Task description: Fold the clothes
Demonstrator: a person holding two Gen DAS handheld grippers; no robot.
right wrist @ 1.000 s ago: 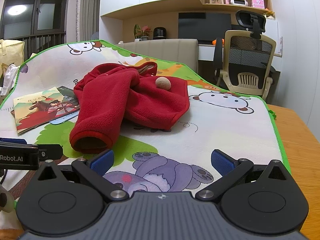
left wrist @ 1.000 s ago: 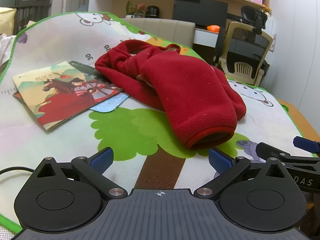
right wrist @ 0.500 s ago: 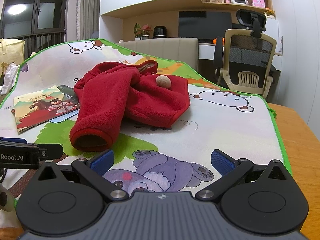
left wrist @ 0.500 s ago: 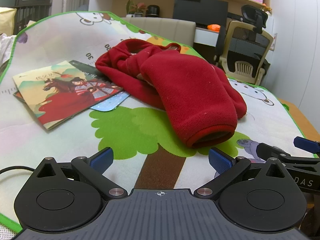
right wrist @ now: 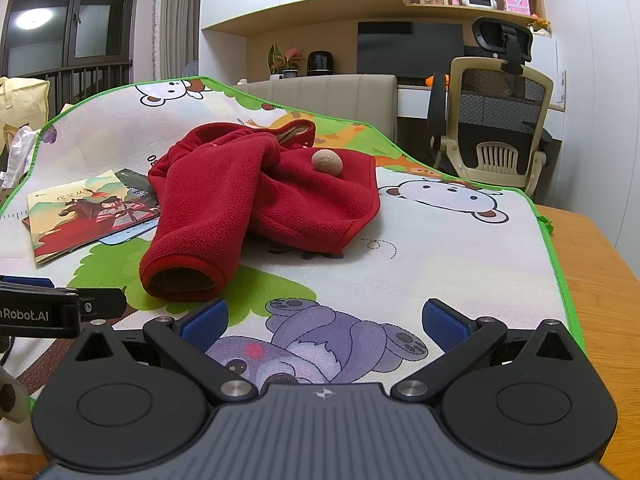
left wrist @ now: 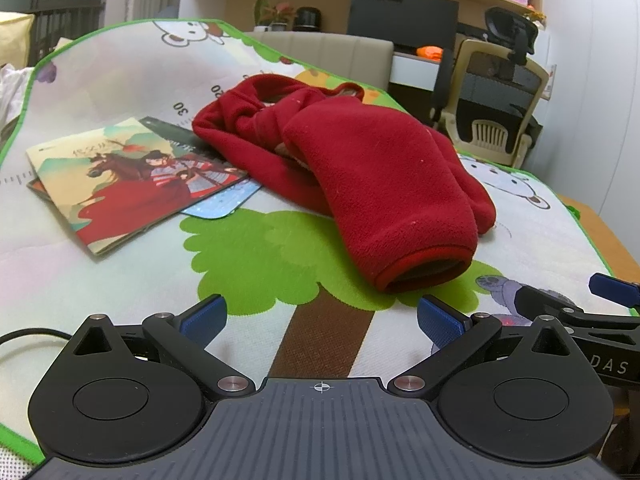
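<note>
A crumpled red fleece garment (left wrist: 360, 168) lies in a heap on a cartoon play mat (left wrist: 256, 256), one sleeve cuff (left wrist: 424, 270) pointing toward me. In the right wrist view the same red garment (right wrist: 256, 196) carries a tan pompom (right wrist: 327, 162) on top. My left gripper (left wrist: 322, 316) stands open just short of the cuff, nothing between its blue pads. My right gripper (right wrist: 324, 320) is open too, over a purple koala print, right of the cuff (right wrist: 182, 278). Each gripper shows at the edge of the other's view.
Picture books (left wrist: 128, 180) lie on the mat left of the garment, one tucked partly under it. A wooden table edge (right wrist: 600, 272) runs along the mat's right side. An office chair (right wrist: 496, 128) and a beige bench stand behind. A black cable (left wrist: 24, 338) lies at the near left.
Both grippers have crept slightly forward toward the garment. The garment and books have not moved, and both grippers stay open.
</note>
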